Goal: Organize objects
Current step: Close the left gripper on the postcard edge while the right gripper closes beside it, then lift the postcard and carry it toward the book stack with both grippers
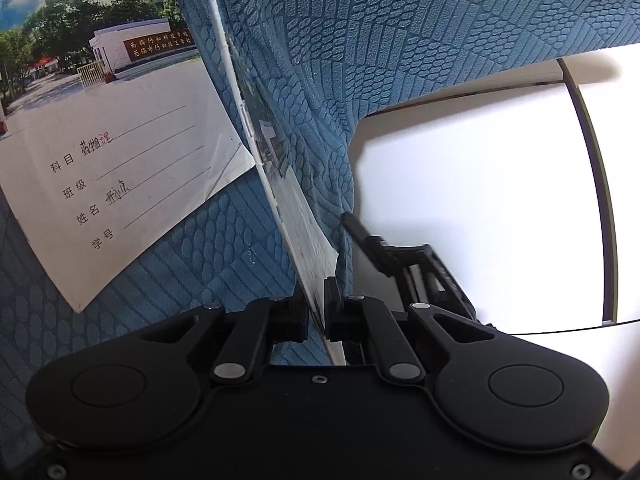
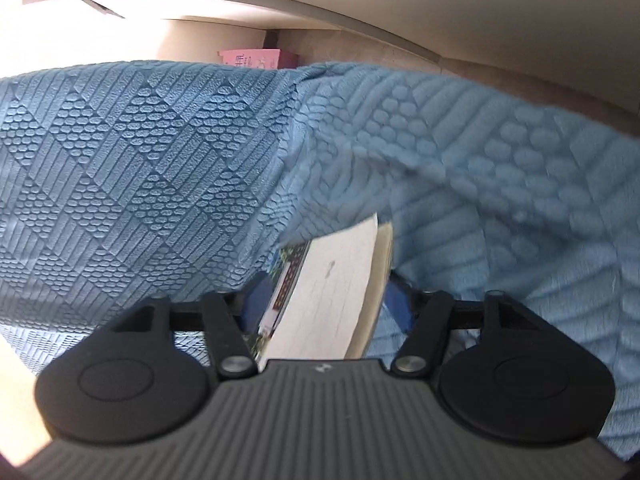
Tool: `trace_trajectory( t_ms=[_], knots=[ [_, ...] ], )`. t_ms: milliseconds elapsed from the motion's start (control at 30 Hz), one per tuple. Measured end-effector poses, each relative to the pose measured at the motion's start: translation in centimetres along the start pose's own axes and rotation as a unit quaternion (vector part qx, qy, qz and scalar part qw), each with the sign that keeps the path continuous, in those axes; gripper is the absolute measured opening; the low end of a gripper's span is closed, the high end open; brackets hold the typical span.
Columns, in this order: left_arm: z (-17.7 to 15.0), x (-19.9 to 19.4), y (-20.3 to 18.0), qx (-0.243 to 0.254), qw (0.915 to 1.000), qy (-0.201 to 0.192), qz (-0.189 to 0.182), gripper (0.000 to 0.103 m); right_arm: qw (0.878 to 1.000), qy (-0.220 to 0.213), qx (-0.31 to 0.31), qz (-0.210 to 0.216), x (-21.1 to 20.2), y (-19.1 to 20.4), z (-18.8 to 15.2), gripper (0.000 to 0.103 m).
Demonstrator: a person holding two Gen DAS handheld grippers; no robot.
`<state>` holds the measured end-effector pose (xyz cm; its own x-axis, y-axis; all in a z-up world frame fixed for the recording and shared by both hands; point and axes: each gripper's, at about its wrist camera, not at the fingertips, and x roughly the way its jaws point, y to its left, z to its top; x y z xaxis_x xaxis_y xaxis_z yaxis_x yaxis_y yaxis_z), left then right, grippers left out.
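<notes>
Mostly I saw blue quilted fabric (image 1: 400,40), a soft cover embossed with diamonds of ribs and oval bumps, draped over what looked like a sofa or bed; I could not tell which. Beside it was a smooth white panel (image 1: 480,200) with a dark seam. I counted two thin exercise books in the left view. One exercise book (image 1: 120,152) lay flat on the fabric, its glossy cover printed with a school-gate photo above ruled lines with handwriting. The second exercise book (image 1: 276,184) stood on edge, pinched at its lower corner by my left tongs (image 1: 316,304), which were all but closed on it. My right tongs (image 2: 324,304) stood about half open, straddling a book (image 2: 328,292) with pale pages; whether their pads pressed it I could not tell.
</notes>
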<state>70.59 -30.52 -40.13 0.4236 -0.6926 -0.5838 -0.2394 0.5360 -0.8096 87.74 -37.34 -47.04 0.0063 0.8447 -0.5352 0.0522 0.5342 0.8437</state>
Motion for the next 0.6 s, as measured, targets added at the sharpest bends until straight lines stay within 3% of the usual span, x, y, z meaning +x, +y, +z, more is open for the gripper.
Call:
trace_trajectory(
  t_ms=[133,333,600],
  knots=[
    [-0.1,-0.7,0.1,0.001,1.0,-0.005,0.001,0.006,0.999,-0.003,-0.028,-0.027,0.1,0.4,-0.3,0.019],
    [-0.3,-2.0,0.5,-0.004,1.0,-0.008,0.003,0.006,0.996,-0.024,-0.078,-0.028,-1.3,1.4,-1.3,0.008],
    [-0.4,-3.9,0.0,-0.003,0.9999,-0.015,0.003,0.008,0.989,-0.048,-0.135,-0.025,-4.0,4.0,-2.3,0.006]
  ],
)
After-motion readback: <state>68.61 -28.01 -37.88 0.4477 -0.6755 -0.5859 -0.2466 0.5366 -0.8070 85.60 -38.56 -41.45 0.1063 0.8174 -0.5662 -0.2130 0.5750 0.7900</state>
